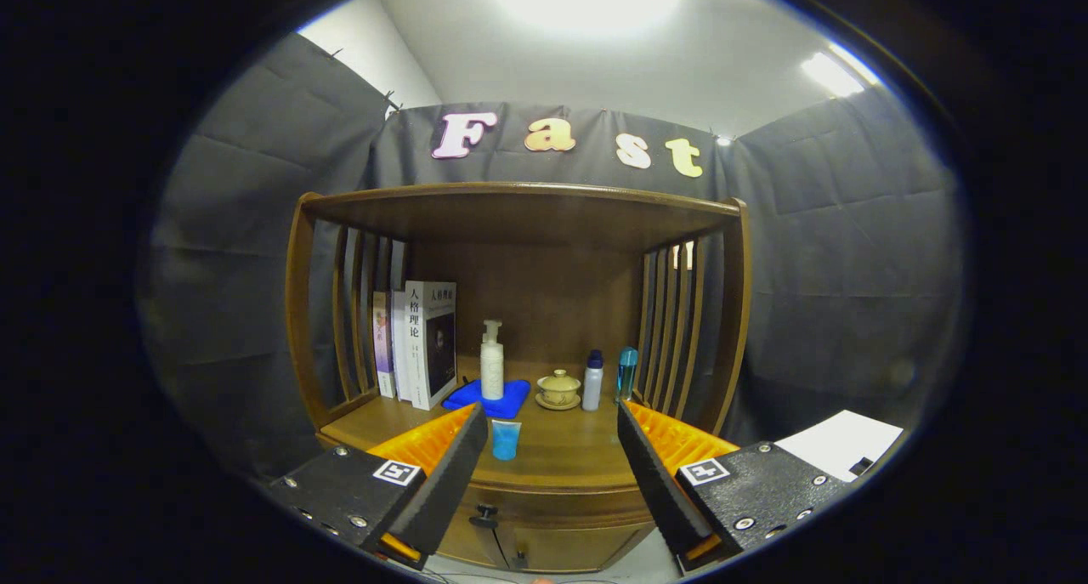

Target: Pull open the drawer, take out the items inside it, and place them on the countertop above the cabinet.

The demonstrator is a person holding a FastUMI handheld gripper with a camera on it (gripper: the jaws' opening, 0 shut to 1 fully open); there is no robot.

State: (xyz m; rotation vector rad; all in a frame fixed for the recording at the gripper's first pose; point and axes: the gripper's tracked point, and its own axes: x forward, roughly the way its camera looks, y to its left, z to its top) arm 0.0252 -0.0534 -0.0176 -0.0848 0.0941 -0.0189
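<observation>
A wooden cabinet stands ahead, its countertop (561, 461) lying between and beyond my fingers. Under the countertop's front edge runs the drawer front (561, 506), which looks shut, with a small dark knob (484, 513) toward its left end. My gripper (551, 414) is open, held a little back from the cabinet and above the drawer, with nothing between its fingers. A small blue cup (506, 439) stands on the countertop just ahead of the left finger. The drawer's contents are hidden.
Farther back on the countertop are upright books (421, 342), a white pump bottle (492, 360) on a blue cloth (510, 404), a lidded tea bowl (558, 388), a white bottle (592, 381) and a blue bottle (626, 373). Slatted sides and a top board enclose them. Cabinet doors (561, 550) lie below the drawer.
</observation>
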